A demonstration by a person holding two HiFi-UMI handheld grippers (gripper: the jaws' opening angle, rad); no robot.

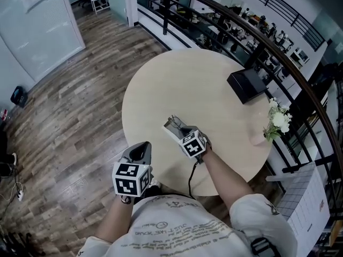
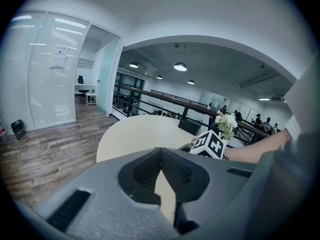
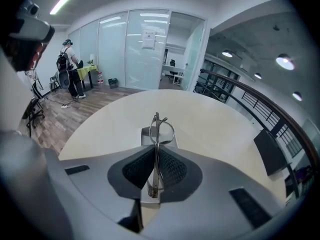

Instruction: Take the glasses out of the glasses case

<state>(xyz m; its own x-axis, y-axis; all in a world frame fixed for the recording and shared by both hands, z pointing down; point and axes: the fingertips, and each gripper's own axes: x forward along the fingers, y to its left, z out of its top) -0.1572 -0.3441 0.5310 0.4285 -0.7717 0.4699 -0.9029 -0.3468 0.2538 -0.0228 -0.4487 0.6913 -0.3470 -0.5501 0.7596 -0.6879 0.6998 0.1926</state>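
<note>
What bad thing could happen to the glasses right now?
The right gripper is shut on just the thin metal frame of the glasses, so they might slip out or bend. The glasses case lies loose on the table, and the left gripper is off past the table's edge, not holding it, so the case might slide or get dragged along.

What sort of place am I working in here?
Probably an open-plan office or lab on an upper level: glass-walled rooms, a railing overlooking cluttered desks below, and a round table on wood flooring.
</note>
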